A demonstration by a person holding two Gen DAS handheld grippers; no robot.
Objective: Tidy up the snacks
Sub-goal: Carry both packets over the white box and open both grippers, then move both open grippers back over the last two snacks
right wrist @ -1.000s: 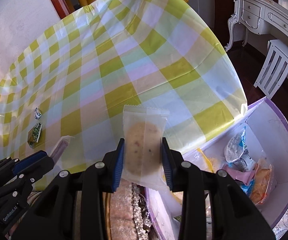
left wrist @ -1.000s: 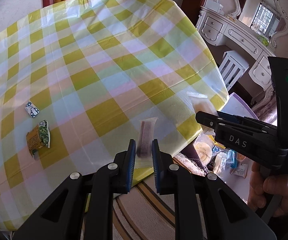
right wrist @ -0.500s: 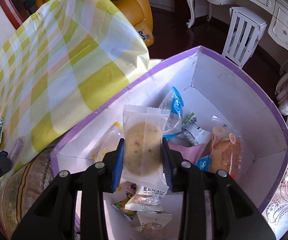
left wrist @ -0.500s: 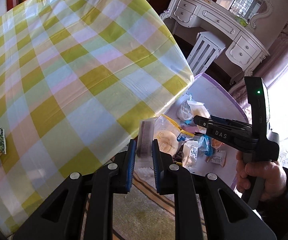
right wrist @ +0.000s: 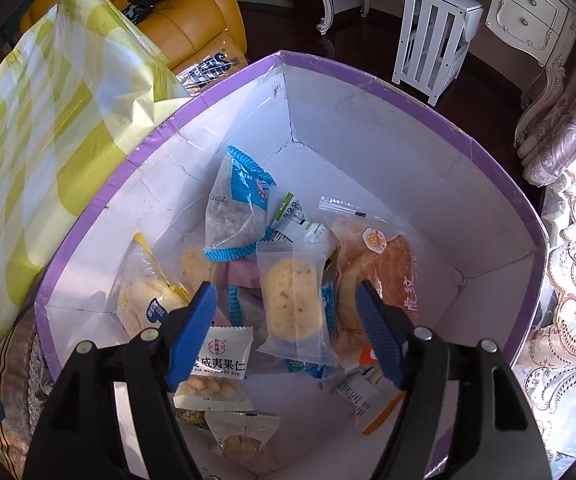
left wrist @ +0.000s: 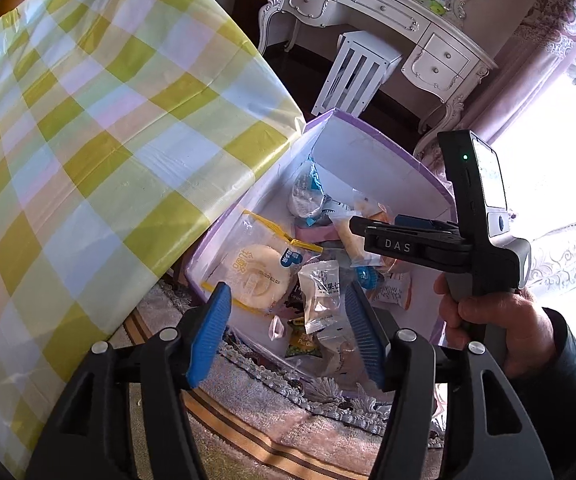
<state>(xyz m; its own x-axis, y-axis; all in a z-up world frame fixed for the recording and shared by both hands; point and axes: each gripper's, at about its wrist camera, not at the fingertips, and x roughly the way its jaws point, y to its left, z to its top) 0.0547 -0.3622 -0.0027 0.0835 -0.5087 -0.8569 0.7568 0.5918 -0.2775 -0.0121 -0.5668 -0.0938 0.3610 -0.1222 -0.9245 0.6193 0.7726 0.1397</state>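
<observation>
Two sets of tongs hang over a purple-rimmed white box (right wrist: pixel 371 80) of snacks, both pointing steeply down into it. The right tongs (right wrist: pixel 288 332) have just been opening; their blue pads stand wide apart and press on nothing. Between and below them lies a clear-wrapped round biscuit (right wrist: pixel 293 300), resting free on the pile inside the box. Just left of the right tongs' left pad sits a white packet of nuts with red print (right wrist: pixel 222 364), and beyond it a yellow-trimmed bag with a pale round cake (right wrist: pixel 144 300). Ahead of the tongs a blue-and-clear bag (right wrist: pixel 240 208) leans on the box wall; to their right lies an orange-brown pastry pack (right wrist: pixel 379 272).

The left tongs (left wrist: pixel 288 328) have also just been opening, and their pads are spread with nothing gripped. Ahead of them, in the box (left wrist: pixel 371 148), lie the same round cake bag (left wrist: pixel 260 272) and a small clear packet (left wrist: pixel 319 296); whether the thin item dropped among these is visible, the left view does not settle. To their right a hand (left wrist: pixel 499 320) holds the handle of the right tongs (left wrist: pixel 371 236). Left of both tongs spreads the bench under a yellow-and-green checked cloth (left wrist: pixel 100 128), its edge just beside the box. Beyond stand a white stool (left wrist: pixel 355 72) and an ornate white dresser (left wrist: pixel 387 16).
</observation>
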